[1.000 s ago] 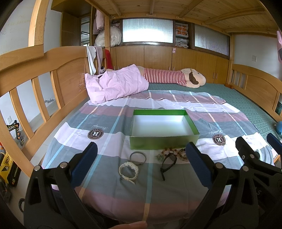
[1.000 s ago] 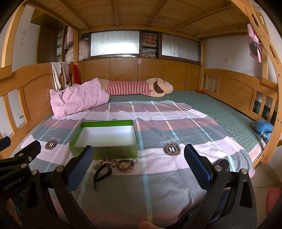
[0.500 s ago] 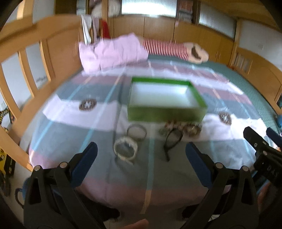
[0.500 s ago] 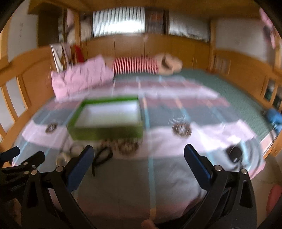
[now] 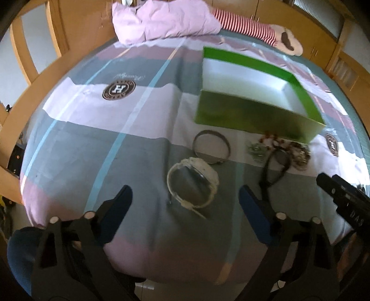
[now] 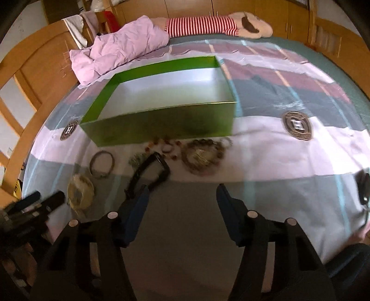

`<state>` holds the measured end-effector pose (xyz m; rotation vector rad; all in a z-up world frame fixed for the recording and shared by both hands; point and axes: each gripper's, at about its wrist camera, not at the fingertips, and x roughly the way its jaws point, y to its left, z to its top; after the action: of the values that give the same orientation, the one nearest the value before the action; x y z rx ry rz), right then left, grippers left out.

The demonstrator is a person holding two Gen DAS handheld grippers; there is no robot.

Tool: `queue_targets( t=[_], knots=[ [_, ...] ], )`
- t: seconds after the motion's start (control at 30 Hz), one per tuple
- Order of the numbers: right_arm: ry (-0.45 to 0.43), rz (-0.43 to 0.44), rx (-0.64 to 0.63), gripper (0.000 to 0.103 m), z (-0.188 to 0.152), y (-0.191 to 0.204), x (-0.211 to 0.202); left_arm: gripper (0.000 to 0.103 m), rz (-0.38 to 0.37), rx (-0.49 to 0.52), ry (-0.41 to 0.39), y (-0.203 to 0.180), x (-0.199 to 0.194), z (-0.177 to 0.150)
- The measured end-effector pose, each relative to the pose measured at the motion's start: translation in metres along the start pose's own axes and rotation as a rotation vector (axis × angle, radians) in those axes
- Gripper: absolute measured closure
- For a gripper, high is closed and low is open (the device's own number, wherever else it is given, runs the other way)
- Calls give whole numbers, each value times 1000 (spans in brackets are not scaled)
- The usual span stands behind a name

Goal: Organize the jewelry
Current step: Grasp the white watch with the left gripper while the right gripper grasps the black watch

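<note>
An empty green box [image 5: 249,111] [image 6: 161,122] with a white inside stands on the bed. In front of it lie a white watch [image 5: 193,183] [image 6: 79,188], a dark bangle [image 5: 211,150] [image 6: 102,163], a black strap [image 5: 275,166] [image 6: 150,172] and a heap of beaded bracelets [image 5: 298,152] [image 6: 203,155]. My left gripper [image 5: 185,206] is open, just short of the white watch. My right gripper [image 6: 182,196] is open, just short of the black strap and the beads. Both are empty.
The jewelry lies on a striped sheet [image 5: 92,139] with round logos. A pink quilt [image 5: 161,20] and a striped plush toy [image 6: 208,23] lie at the far end. Wooden bed rails [image 6: 34,76] run along the left and right sides.
Both grippers have moved forward and tilted down toward the jewelry, which now fills more of each view. The jaws stay open.
</note>
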<state>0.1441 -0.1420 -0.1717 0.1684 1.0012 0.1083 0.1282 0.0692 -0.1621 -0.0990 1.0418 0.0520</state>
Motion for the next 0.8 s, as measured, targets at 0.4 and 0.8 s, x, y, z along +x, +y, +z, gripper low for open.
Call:
queue_targets(
  t=[0.4,0.8],
  knots=[
    [120,-87,-145,71,14,32,80,46,-161,-54,116,14,53,13],
    [91,-76,-190,92,8,29,61,90,-186,-61,121,20,48,15]
  ],
)
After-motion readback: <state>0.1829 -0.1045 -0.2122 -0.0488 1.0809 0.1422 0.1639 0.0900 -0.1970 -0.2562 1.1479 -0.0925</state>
